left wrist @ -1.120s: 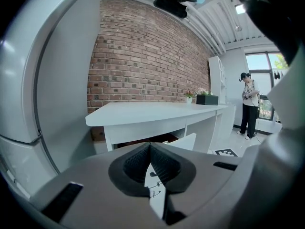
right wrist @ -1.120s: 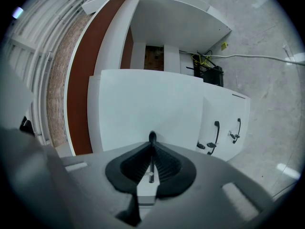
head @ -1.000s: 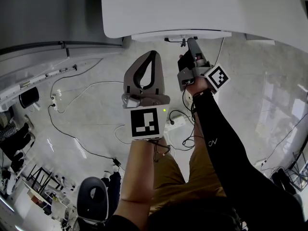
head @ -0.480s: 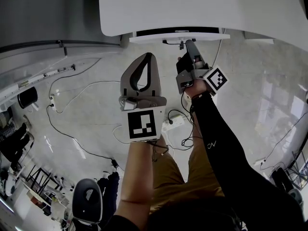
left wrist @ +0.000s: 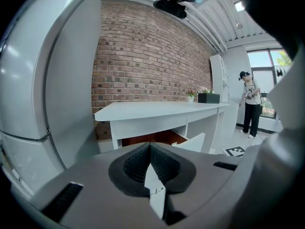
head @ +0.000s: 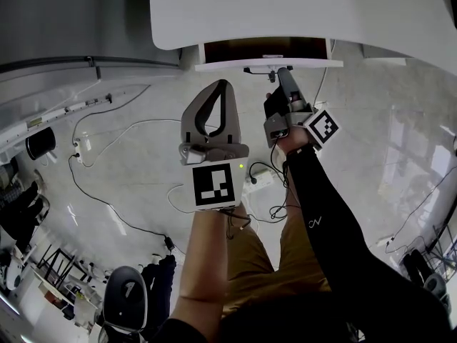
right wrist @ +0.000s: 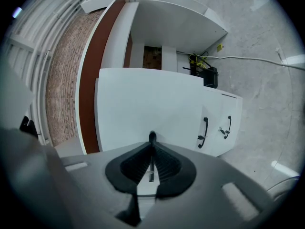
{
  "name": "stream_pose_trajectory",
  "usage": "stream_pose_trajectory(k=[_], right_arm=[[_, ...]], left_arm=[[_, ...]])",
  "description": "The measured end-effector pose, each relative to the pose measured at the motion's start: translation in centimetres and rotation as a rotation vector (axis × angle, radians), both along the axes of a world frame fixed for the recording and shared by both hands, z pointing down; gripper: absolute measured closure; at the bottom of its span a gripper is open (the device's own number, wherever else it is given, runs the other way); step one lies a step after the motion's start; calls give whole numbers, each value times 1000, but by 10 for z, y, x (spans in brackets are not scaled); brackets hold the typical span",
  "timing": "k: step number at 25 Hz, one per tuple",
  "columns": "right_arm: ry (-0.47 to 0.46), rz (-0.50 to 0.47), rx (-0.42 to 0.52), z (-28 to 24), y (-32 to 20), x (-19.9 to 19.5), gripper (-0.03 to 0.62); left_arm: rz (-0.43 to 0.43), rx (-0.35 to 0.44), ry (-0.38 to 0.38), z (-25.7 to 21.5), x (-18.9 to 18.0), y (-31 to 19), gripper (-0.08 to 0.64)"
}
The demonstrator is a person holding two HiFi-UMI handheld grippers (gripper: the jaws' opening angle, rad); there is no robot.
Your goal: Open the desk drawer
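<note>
Red brick wall [left wrist: 143, 56] at the back. Grey polished floor [head: 385, 120], crossed by thin black cables [head: 100, 195]. Tall window [left wrist: 269, 63] at far right, letting in daylight, white cabinet [left wrist: 219, 85] just beside. Ceiling lamp [left wrist: 239, 5] lit above. Dark office chair [head: 128, 299] standing at the floor's left side.

One white counter [head: 285, 13] with one drawer [head: 265, 65]. Two grippers: the left gripper [head: 224, 84] and the right gripper [head: 280, 71]. Three black handles: one drawer handle [right wrist: 152, 138] and two cabinet handles [right wrist: 205, 132]. One person [left wrist: 250, 104] and one planter [left wrist: 208, 98]. One office chair [head: 128, 299], possibly a second beside it in the dim corner.
</note>
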State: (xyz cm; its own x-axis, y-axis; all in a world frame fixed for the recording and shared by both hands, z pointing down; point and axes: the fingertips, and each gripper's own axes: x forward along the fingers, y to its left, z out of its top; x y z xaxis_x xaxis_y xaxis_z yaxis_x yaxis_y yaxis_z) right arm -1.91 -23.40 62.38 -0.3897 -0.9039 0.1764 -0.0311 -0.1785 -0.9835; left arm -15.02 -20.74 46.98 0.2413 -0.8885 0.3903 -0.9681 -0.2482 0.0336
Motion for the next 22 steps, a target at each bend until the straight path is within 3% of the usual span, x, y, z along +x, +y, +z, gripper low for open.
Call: stream_pose_trajectory(k=[12, 22], right_arm=[[-2, -5, 7, -19, 61, 0, 569], [10, -13, -14, -19, 76, 2, 571]], left_arm=[[10, 15, 1, -15, -1, 56, 551], [3, 4, 17, -13, -1, 61, 551]])
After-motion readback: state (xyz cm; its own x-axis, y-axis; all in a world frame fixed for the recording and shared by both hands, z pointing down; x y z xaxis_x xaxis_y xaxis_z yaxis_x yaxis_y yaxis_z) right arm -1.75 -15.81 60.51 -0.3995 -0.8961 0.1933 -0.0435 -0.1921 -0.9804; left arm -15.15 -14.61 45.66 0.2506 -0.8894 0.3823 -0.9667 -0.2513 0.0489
